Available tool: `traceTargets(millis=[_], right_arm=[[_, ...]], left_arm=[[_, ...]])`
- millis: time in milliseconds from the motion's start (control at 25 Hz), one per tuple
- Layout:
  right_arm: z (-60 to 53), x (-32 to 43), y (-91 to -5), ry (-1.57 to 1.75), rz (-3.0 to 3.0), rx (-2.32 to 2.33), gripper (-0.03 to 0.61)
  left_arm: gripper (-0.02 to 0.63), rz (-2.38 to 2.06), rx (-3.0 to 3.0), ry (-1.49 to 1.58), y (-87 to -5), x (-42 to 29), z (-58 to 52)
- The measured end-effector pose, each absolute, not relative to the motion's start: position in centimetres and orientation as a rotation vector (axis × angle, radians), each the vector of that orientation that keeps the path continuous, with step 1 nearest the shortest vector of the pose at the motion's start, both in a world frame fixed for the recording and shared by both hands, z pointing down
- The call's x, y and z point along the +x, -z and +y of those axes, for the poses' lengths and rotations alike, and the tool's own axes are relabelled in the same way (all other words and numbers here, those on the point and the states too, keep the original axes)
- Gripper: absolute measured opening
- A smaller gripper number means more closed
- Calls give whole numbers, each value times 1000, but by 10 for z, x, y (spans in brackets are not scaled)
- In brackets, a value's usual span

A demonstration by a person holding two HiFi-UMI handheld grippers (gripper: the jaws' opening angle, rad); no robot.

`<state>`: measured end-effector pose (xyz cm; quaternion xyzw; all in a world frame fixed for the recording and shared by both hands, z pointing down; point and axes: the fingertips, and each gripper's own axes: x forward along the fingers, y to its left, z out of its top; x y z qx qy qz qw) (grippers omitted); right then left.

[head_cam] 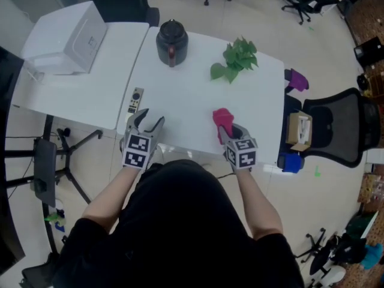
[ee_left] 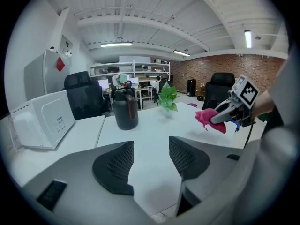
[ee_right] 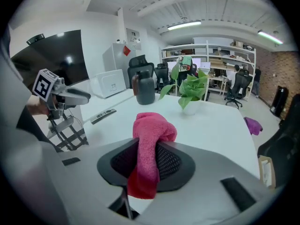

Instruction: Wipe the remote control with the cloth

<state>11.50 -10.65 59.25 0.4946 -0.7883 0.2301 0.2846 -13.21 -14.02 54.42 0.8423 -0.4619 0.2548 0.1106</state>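
A grey remote control lies on the white table near its left front edge. My left gripper hovers just right of and behind the remote, jaws open and empty. The pink cloth is bunched between the pads of my right gripper, which is shut on it above the table's front right part. The cloth pokes up past the jaws and hangs below them.
A dark kettle stands at the back of the table and a green potted plant to its right. A white microwave sits on the adjoining table at left. A black office chair stands at right.
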Motion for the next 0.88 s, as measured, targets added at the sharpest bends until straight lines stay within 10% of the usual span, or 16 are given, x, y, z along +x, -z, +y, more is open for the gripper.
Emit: traceTargets(millis=[880], right_arm=[[-136, 110, -690, -649, -1864, 1230, 115]], left_arm=[[239, -1231, 2556, -786, -537, -103, -129]])
